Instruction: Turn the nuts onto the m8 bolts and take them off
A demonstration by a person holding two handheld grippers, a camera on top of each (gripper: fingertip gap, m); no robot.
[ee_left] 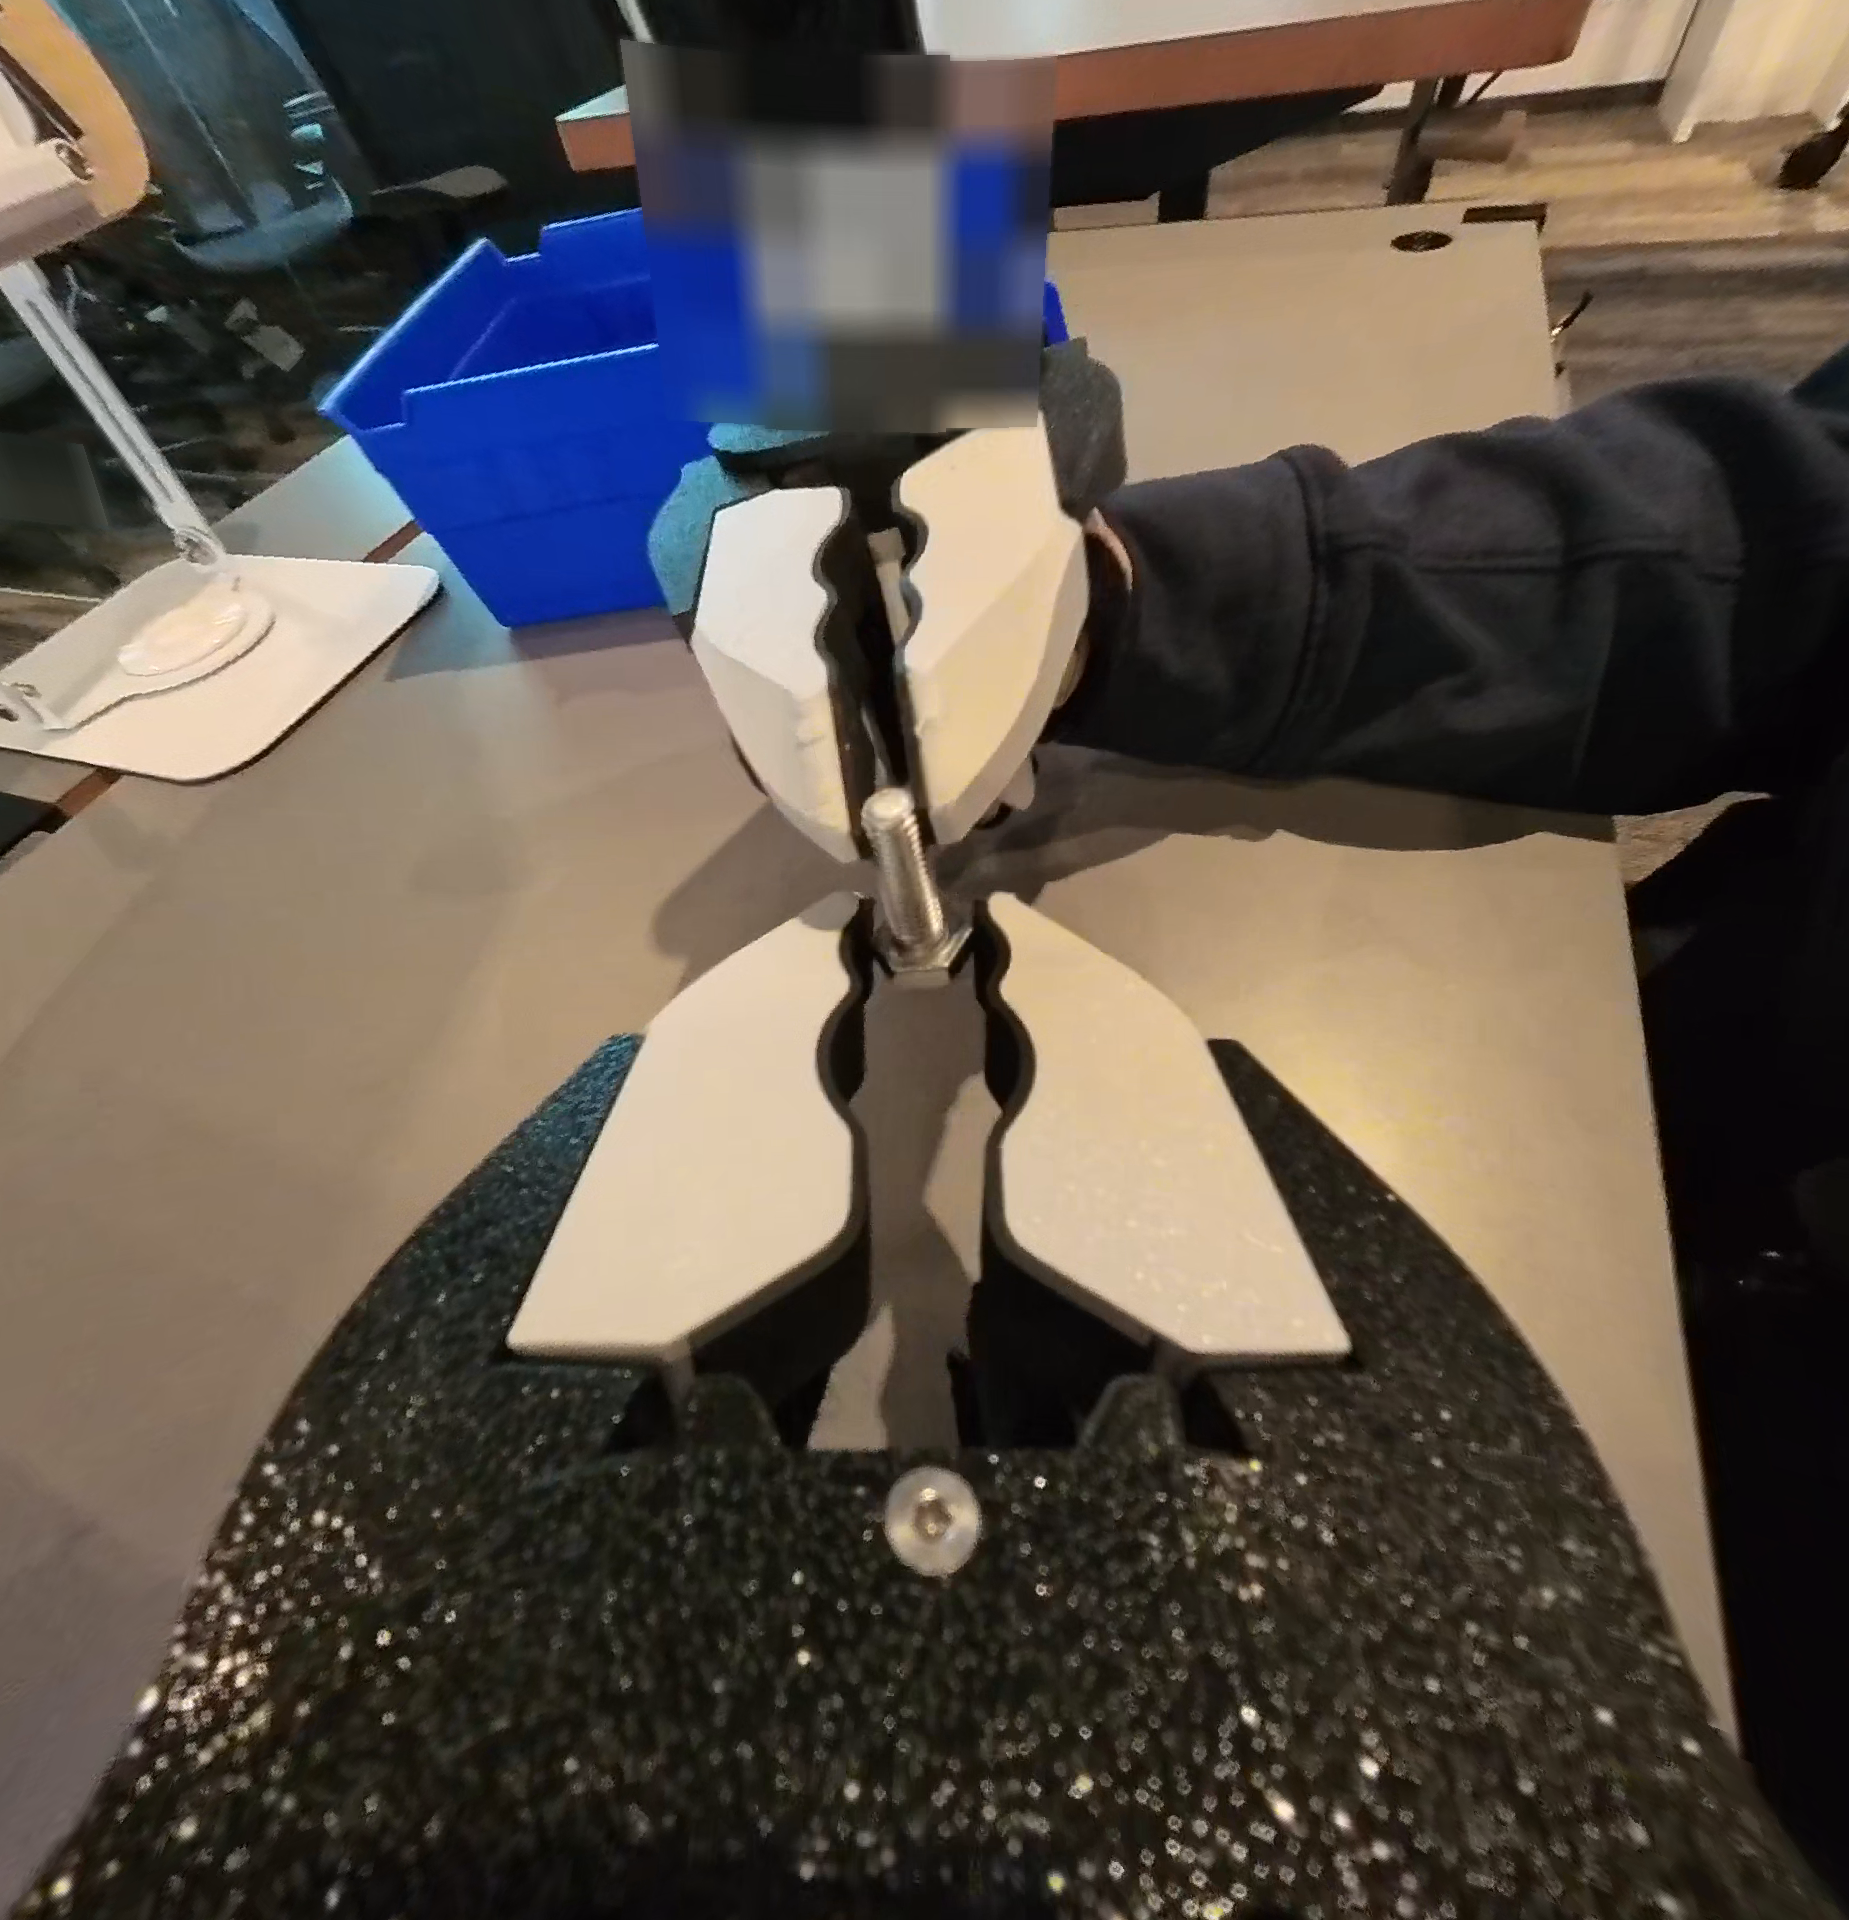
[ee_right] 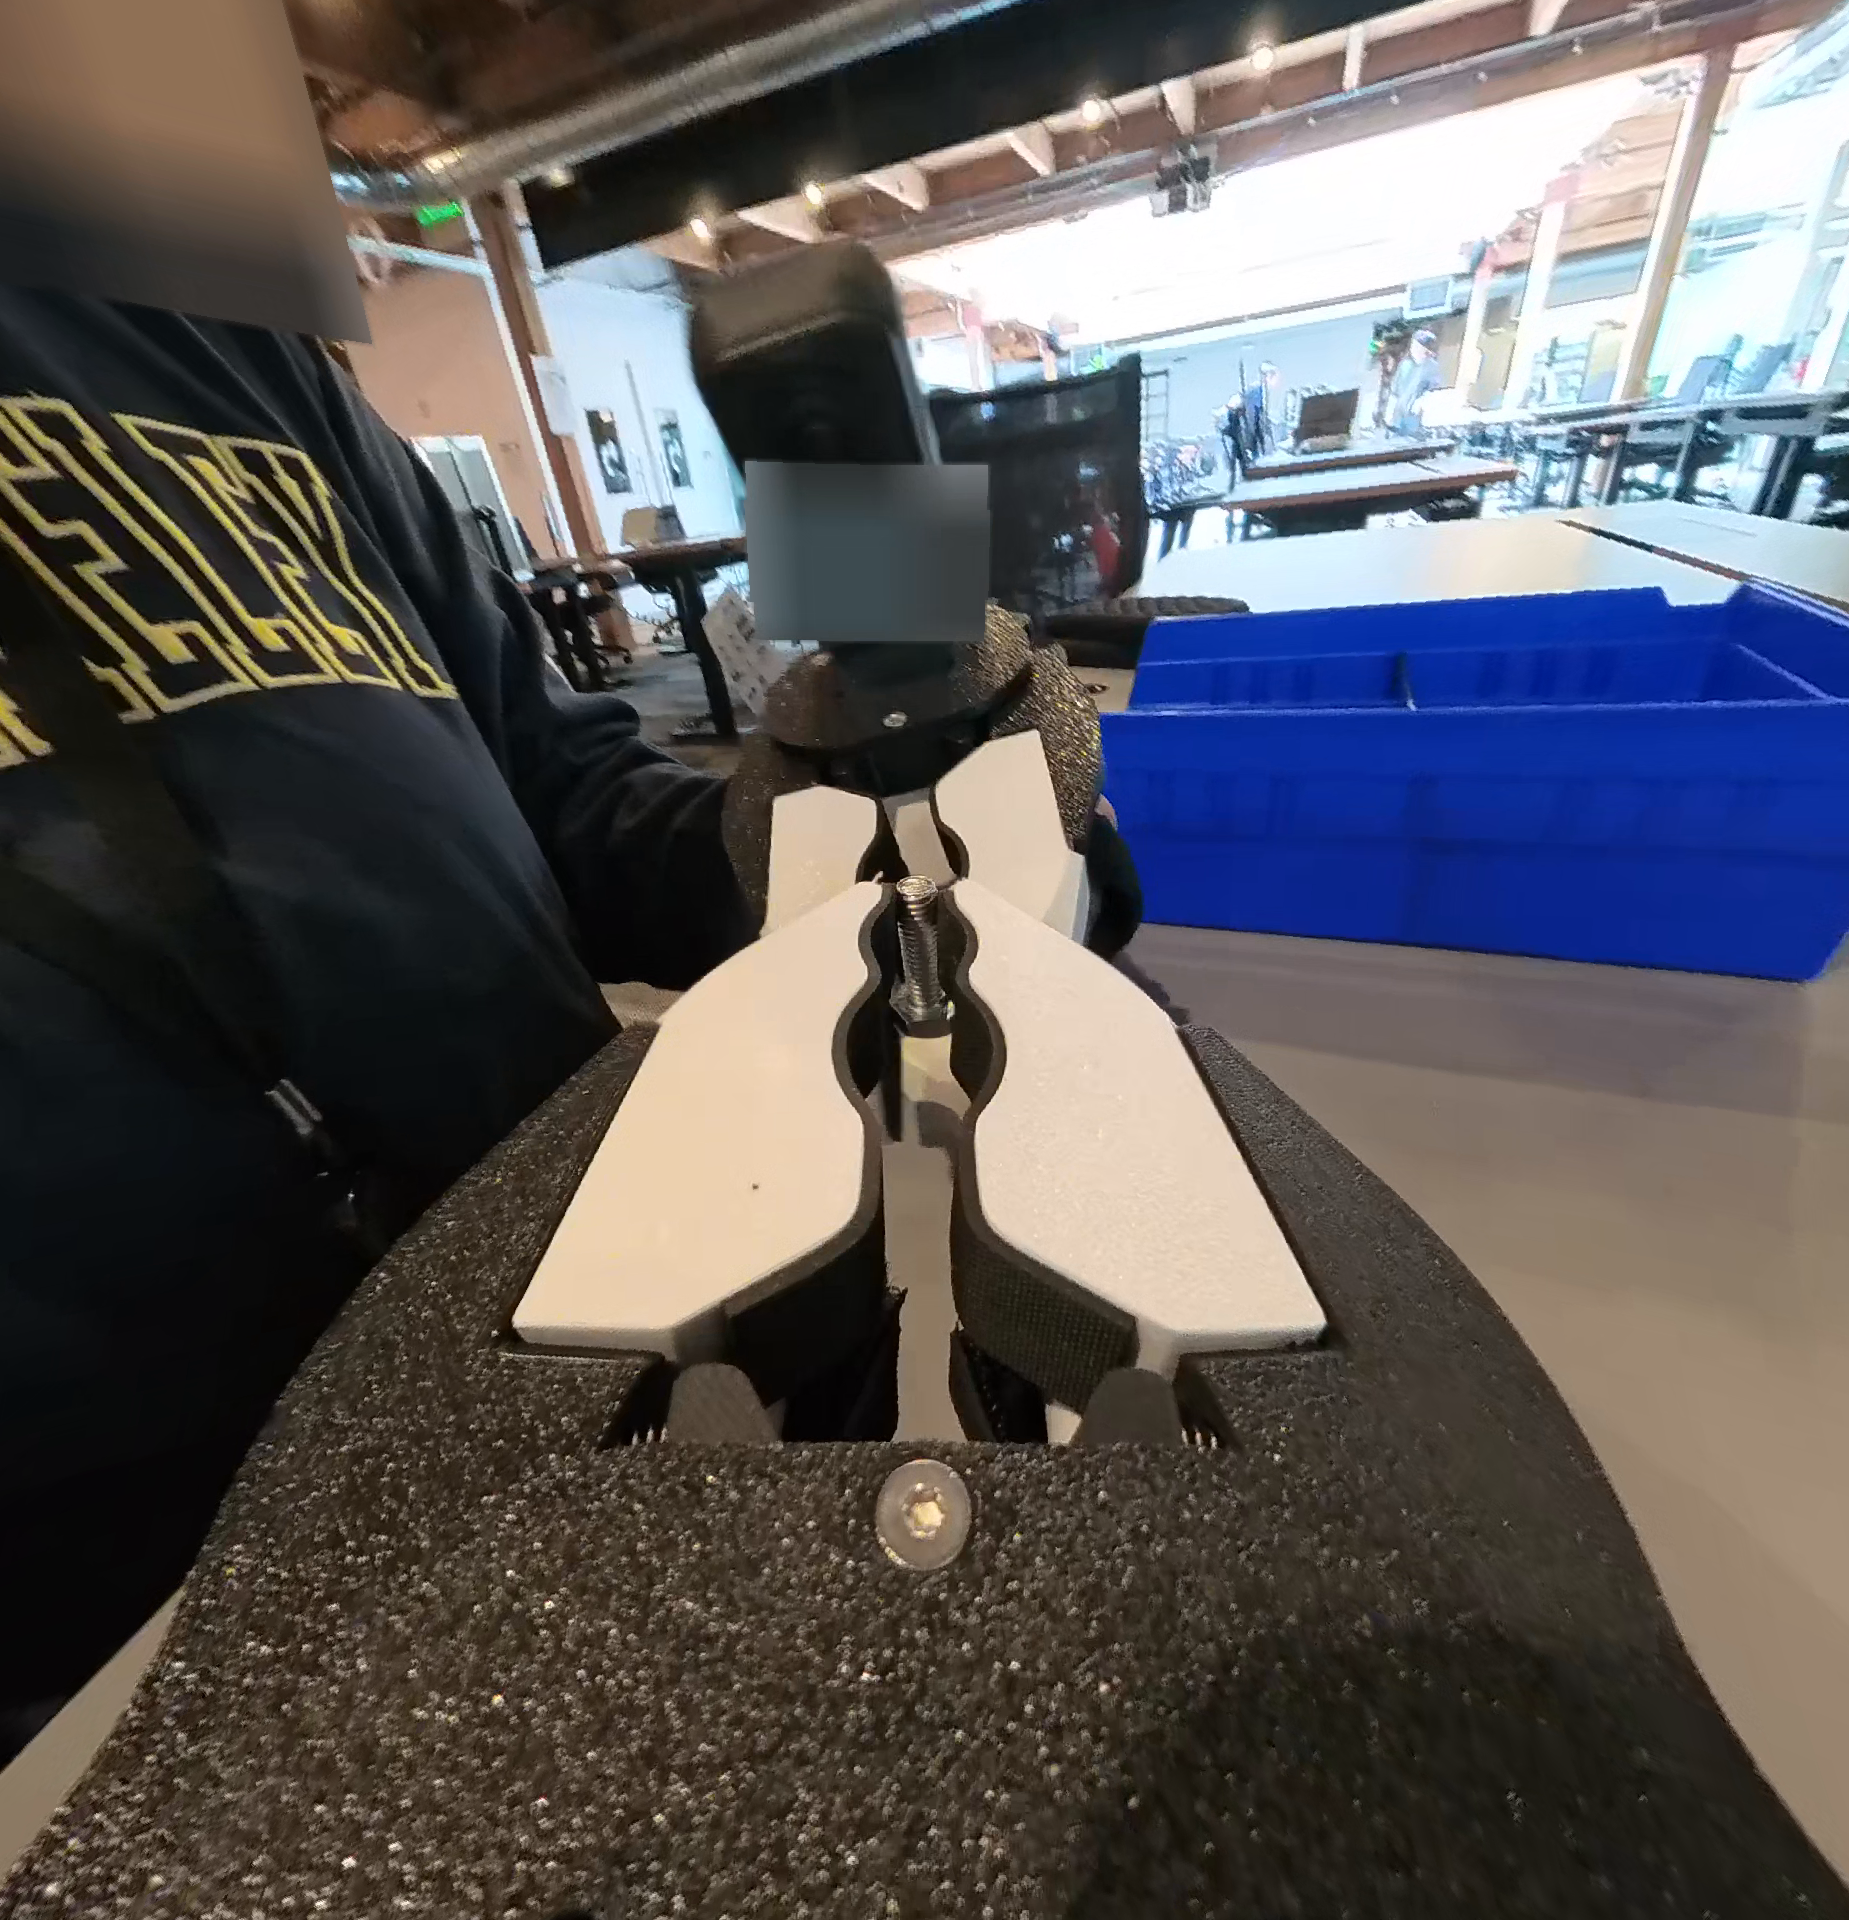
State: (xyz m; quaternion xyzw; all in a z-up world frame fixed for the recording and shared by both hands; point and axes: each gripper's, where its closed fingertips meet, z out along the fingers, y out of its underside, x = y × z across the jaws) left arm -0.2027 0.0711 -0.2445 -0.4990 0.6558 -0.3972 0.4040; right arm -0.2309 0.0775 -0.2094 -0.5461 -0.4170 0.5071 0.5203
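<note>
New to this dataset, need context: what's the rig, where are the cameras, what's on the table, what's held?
No robot here: a person holds a two-finger gripper in each hand, with a wide-angle camera on each looking along its fingers. The left wrist view shows the left gripper in front and the other one facing it; the right wrist view shows the right gripper. On the grey table stand a blue bin and a white stand base. The left jaws clamp the hex end of a threaded bolt; the right jaws meet its other end, grip unclear.

Blue bin point(ee_left: 525, 457) blocks the far side (near table point(ee_left: 328, 1039) is bare).
</note>
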